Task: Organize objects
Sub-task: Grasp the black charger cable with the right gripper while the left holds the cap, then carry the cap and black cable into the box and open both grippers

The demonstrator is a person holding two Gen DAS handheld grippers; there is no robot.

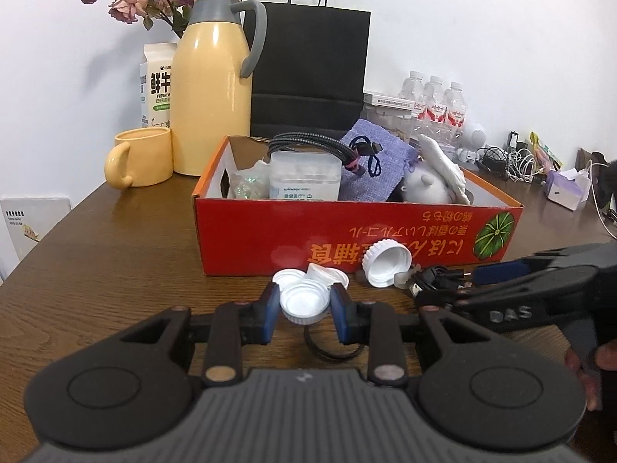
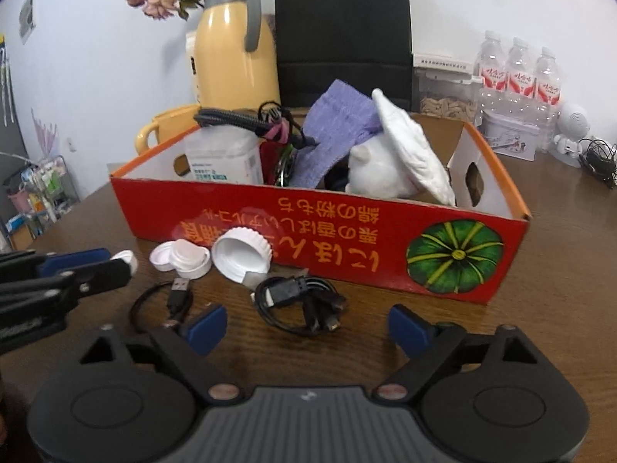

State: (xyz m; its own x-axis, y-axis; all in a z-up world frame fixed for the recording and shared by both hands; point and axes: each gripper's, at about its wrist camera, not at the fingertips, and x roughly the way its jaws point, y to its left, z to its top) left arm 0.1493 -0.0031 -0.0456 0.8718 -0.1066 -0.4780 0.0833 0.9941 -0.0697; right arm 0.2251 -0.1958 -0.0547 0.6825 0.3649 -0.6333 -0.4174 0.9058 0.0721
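Left gripper (image 1: 304, 308): its two blue pads squeeze a small white cap (image 1: 304, 303), so it has hold of it, near the front of the table (image 1: 115, 254)
Right gripper (image 2: 306, 326): wide apart and holding nothing; a black cable bundle (image 2: 300, 301) lies on the table just past its tips
Other caps: two more small white caps (image 2: 181, 258) sit just beyond the held one, and a big white lid (image 2: 243, 252) leans on the box front to their right
Loose cable: a thin black cable with a USB plug (image 2: 179, 289) lies to the left of the bundle
Red box (image 1: 347, 239): it stands just behind the caps and cables, already holding a clear tub (image 1: 304, 177), a purple pouch (image 1: 370, 169), a coiled cord and a white soft toy (image 1: 428, 185)
Step now: I think the left side is picking up a cap for the box, and the right is going for the cable bundle
Next move: lift the cap over the box wall and let go; the right has to close around the whole bundle so no loop slips out
Writing: the box has big yellow letters, upside down, and a green pumpkin picture (image 2: 455, 256); the milk carton (image 1: 156, 88) far left says FRESH; the right gripper's side reads DAS in the left view
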